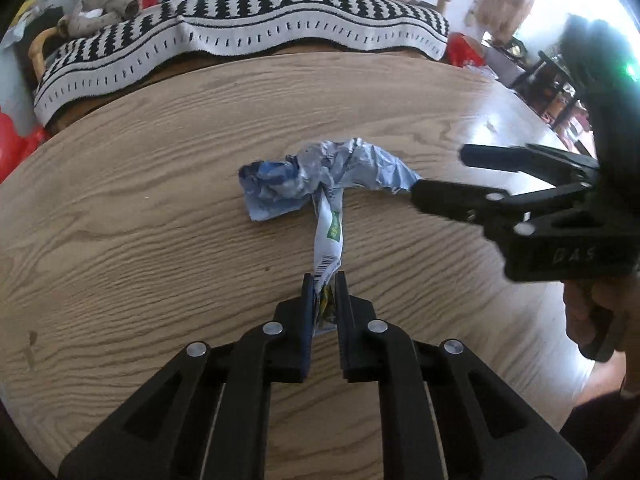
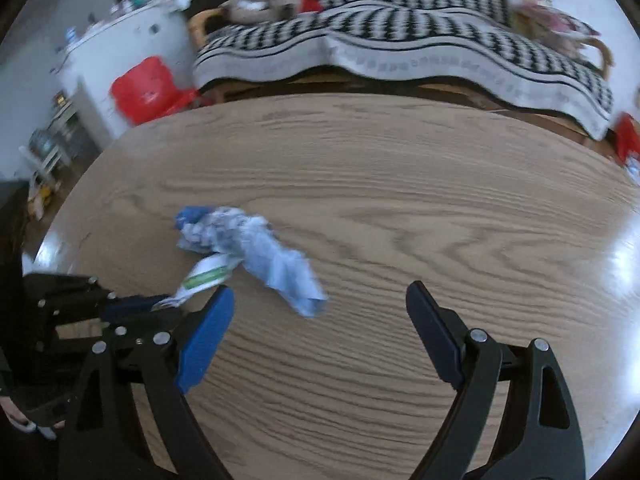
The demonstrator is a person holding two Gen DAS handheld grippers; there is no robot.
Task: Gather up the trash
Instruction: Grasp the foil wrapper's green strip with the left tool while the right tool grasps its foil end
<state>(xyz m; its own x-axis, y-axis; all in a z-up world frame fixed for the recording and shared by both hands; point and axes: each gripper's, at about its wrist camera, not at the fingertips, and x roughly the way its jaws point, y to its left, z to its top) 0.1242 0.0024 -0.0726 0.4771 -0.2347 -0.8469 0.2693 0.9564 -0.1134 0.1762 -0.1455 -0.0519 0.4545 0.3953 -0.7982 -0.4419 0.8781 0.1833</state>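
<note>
A crumpled blue and white plastic wrapper lies on the wooden table. Its long twisted tail with a barcode runs toward me. My left gripper is shut on that tail. My right gripper comes in from the right, open, with its lower finger touching the wrapper's right end. In the right wrist view the wrapper lies ahead and left of the open right gripper, and the left gripper holds the tail at the lower left.
A black and white patterned sofa stands beyond the table's far edge, with a stuffed toy on it. Red bags sit on the floor at the left. A white cabinet stands at far left.
</note>
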